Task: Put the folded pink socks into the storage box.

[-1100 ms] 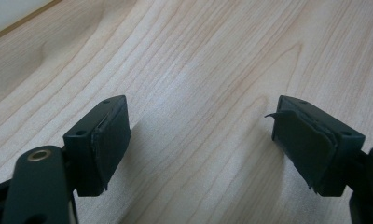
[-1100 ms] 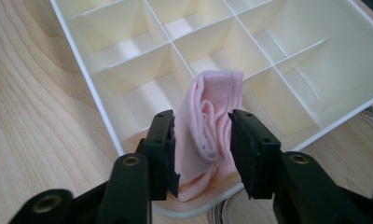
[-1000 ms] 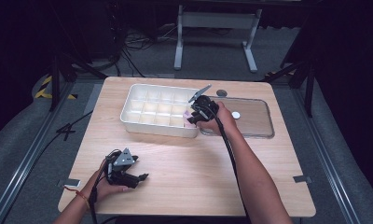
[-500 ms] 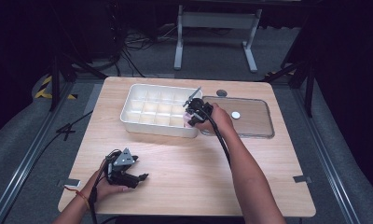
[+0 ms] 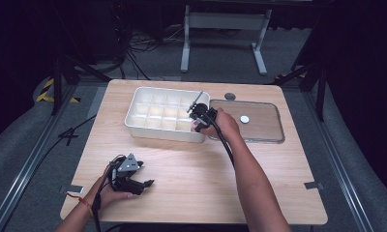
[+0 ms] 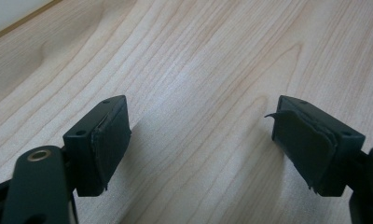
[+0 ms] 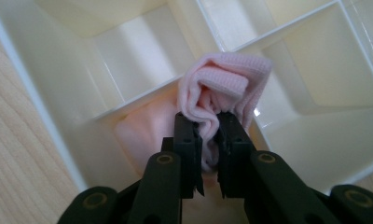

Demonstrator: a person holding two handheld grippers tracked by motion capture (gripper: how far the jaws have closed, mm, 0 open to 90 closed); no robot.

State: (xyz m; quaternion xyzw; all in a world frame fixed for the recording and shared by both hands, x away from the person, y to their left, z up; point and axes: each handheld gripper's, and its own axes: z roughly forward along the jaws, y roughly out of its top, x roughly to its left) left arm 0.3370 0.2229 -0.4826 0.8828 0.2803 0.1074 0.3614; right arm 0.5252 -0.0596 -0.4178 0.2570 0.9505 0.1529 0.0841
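A white compartment tray (image 5: 148, 126) stands on the far middle of the wooden table. My right gripper (image 5: 197, 122) hangs over its near right corner, shut on a bunched pink cloth (image 7: 222, 91). In the right gripper view that cloth sits above a divider (image 7: 138, 99) between two compartments, with the right gripper (image 7: 207, 140) pinching its lower folds. My left gripper (image 5: 142, 184) rests near the table's front left, held in a hand. Its jaws stand wide apart over bare wood, and the left gripper (image 6: 198, 149) holds nothing.
A clear flat lid (image 5: 261, 126) with a small white disc (image 5: 244, 119) on it lies right of the tray. A dark round mark (image 5: 230, 96) sits behind it. Black cables trail from both grippers. Bare wood spans the table's near half.
My right gripper has shifted left from the tray's right edge to over its near right corner compartment, carrying the pink cloth. The left gripper has stayed put.
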